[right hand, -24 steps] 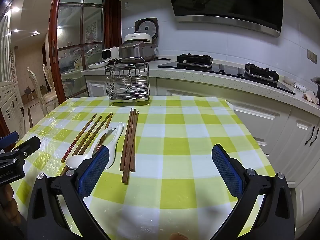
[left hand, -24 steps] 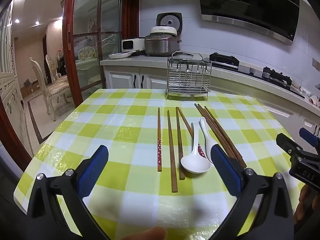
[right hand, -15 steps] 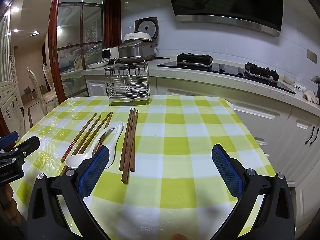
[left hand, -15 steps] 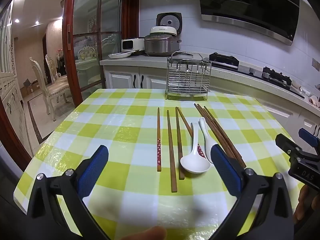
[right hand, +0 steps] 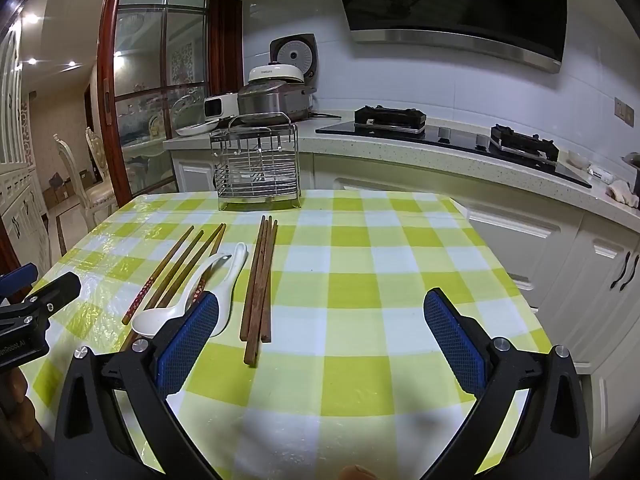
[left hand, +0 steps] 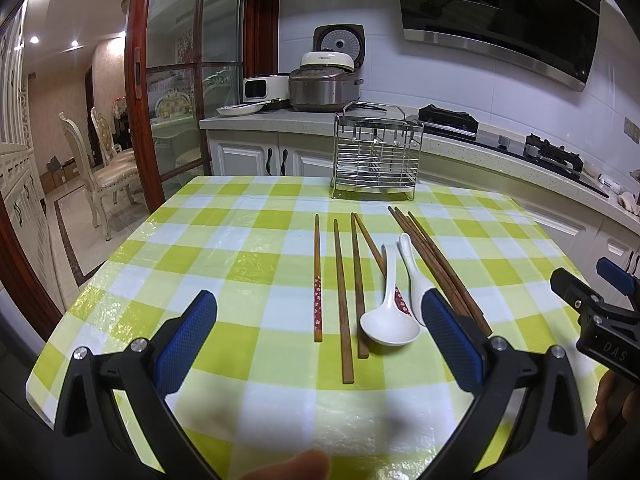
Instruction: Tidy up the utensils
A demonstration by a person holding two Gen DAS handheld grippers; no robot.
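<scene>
Several brown chopsticks (left hand: 344, 300) and two white ceramic spoons (left hand: 390, 320) lie side by side on the green-and-white checked table (left hand: 248, 256). A wire utensil rack (left hand: 376, 152) stands at the table's far edge. My left gripper (left hand: 320, 340) is open and empty, low over the table's near side, just short of the utensils. My right gripper (right hand: 320, 340) is open and empty, to the right of a bundle of dark chopsticks (right hand: 260, 284) and the spoons (right hand: 192, 300). The rack (right hand: 256, 164) also shows in the right wrist view.
A kitchen counter (left hand: 280, 122) with rice cookers (left hand: 324, 84) and a gas hob (right hand: 388, 118) runs behind the table. White cabinets (right hand: 600, 280) stand to the right. A glass door (left hand: 176, 92) and dining chairs (left hand: 100, 172) are at the left.
</scene>
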